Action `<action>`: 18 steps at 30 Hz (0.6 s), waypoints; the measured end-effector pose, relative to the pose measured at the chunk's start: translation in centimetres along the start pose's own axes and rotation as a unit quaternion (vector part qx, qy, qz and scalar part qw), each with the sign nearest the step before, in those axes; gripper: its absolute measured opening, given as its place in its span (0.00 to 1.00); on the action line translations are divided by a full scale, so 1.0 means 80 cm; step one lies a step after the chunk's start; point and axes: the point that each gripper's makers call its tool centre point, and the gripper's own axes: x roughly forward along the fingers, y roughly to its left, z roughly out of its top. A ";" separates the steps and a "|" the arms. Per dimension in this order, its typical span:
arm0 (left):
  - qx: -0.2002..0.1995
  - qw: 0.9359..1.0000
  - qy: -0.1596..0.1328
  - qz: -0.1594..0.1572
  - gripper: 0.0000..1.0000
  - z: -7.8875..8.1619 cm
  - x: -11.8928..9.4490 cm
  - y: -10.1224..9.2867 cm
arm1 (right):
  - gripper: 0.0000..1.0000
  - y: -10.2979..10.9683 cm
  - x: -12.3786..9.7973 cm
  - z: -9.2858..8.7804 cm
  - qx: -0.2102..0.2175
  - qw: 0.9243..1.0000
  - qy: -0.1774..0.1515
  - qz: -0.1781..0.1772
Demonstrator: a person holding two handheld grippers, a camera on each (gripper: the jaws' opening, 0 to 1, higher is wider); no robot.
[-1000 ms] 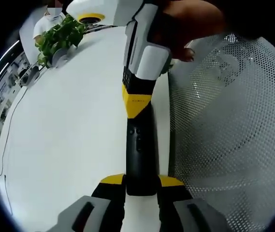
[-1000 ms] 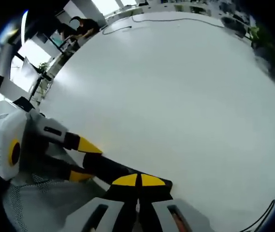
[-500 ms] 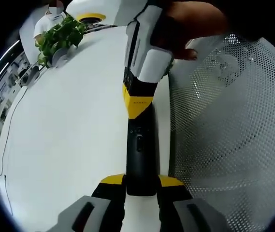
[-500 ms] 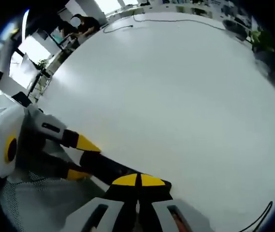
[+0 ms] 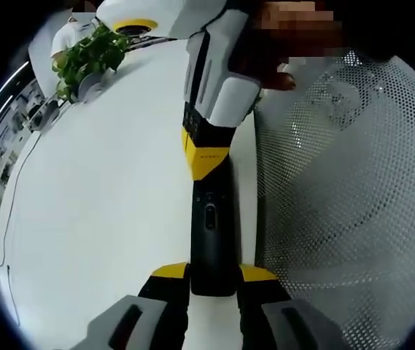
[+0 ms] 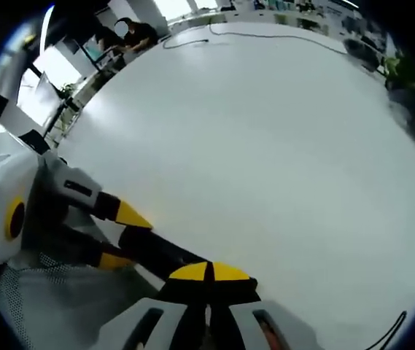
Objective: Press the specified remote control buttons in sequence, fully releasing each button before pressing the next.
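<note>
A slim black remote control [image 5: 211, 237] lies lengthwise between the yellow-tipped jaws of my left gripper [image 5: 213, 273], which is shut on its near end. Small buttons show on its top face. From the top of the left gripper view my right gripper [image 5: 206, 157] comes down, jaws together, with its yellow tip resting on the remote's far end. A hand holds it above. In the right gripper view my right gripper [image 6: 208, 272] is shut with nothing between its tips, which sit over the remote [image 6: 160, 253]. The left gripper [image 6: 122, 238] holds the remote from the left.
A wide white table [image 5: 98, 189] lies under the remote. A white perforated mesh surface [image 5: 338, 182] stands close on the right of the left gripper view. A potted green plant [image 5: 87, 58] is at the far edge. A dark cable [image 6: 265, 30] runs along the table's far side.
Hardly anything: the right gripper's tip stays on the remote's far end, and the left gripper keeps its hold. The right gripper view has tilted slightly.
</note>
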 end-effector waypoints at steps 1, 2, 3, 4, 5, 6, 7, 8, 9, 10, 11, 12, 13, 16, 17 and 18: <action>-0.001 1.000 -0.001 0.000 0.25 0.000 0.000 0.000 | 0.00 0.000 0.000 -0.001 0.000 1.000 0.001 0.001; -0.001 1.000 -0.001 0.000 0.25 0.000 0.000 0.000 | 0.00 0.000 -0.001 -0.001 0.002 1.000 0.001 0.002; -0.001 1.000 -0.001 0.001 0.25 0.000 0.000 0.000 | 0.00 0.000 -0.001 -0.001 0.004 1.000 0.002 0.004; -0.001 1.000 -0.001 0.001 0.25 0.000 0.000 0.000 | 0.00 0.001 -0.002 -0.003 0.007 1.000 0.006 0.008; -0.002 1.000 0.000 0.001 0.25 0.000 0.000 0.000 | 0.00 0.002 -0.003 -0.004 0.010 1.000 0.008 0.011; -0.002 1.000 -0.001 0.001 0.25 0.000 0.000 0.000 | 0.00 0.003 -0.004 -0.003 0.014 1.000 0.007 0.015; -0.002 1.000 -0.001 0.001 0.25 0.000 0.000 0.000 | 0.00 0.005 -0.005 -0.003 0.019 1.000 0.005 0.021; -0.003 1.000 -0.001 0.002 0.25 0.000 0.000 0.000 | 0.00 0.008 -0.006 -0.004 0.023 0.999 0.007 0.026; -0.003 1.000 -0.001 0.002 0.25 0.000 0.000 0.000 | 0.00 0.009 -0.007 -0.004 0.024 0.999 0.008 0.028; -0.003 1.000 -0.001 0.002 0.25 0.000 0.000 0.000 | 0.00 0.010 -0.007 -0.005 0.025 0.999 0.008 0.029; -0.003 1.000 -0.001 0.002 0.25 0.000 0.000 0.000 | 0.00 0.012 -0.007 -0.006 0.025 0.999 0.010 0.030; -0.003 1.000 -0.001 0.002 0.25 0.000 0.000 0.000 | 0.00 0.012 -0.007 -0.007 0.025 0.999 0.011 0.031; -0.003 1.000 -0.001 0.002 0.25 0.000 -0.001 0.000 | 0.00 0.013 -0.007 -0.008 0.026 0.999 0.016 0.033; -0.003 1.000 -0.001 0.002 0.25 0.000 -0.001 0.000 | 0.00 0.015 -0.005 -0.011 0.027 0.999 0.024 0.037; -0.003 1.000 -0.001 0.002 0.25 0.000 -0.001 0.000 | 0.00 0.015 -0.004 -0.012 0.027 0.999 0.025 0.038; -0.002 1.000 -0.001 0.002 0.25 0.000 -0.001 0.000 | 0.00 0.015 -0.004 -0.012 0.026 0.999 0.025 0.037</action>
